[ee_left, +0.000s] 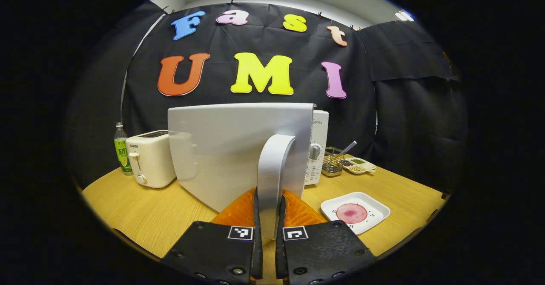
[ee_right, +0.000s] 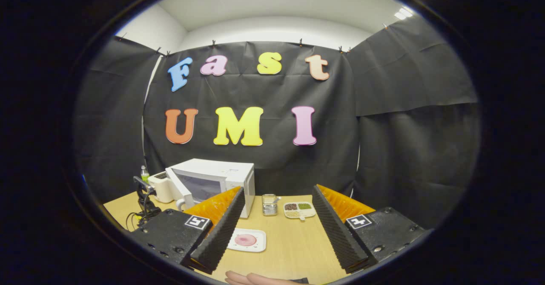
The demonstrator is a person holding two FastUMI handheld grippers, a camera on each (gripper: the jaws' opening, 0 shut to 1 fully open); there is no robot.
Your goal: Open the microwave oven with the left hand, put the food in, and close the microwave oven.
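The white microwave (ee_left: 318, 148) stands at the back of the wooden table (ee_left: 140, 208). Its door (ee_left: 230, 148) is swung partly open toward me. My left gripper (ee_left: 269, 229) is shut on the door's curved handle (ee_left: 274, 165), one finger on each side. To the right lies a white square plate (ee_left: 374, 210) with a pink round slice of food (ee_left: 351, 213) on it. In the right gripper view my right gripper (ee_right: 276, 229) hangs open and holds nothing, above the table in front of the microwave (ee_right: 221, 174) and the plate (ee_right: 248, 240).
A cream toaster (ee_left: 150, 157) and a green-labelled bottle (ee_left: 122, 148) stand left of the microwave. A wire basket (ee_left: 333, 161) and a divided seasoning dish (ee_left: 359, 165) sit to its right. A hand (ee_right: 251, 278) rests at the table's near edge.
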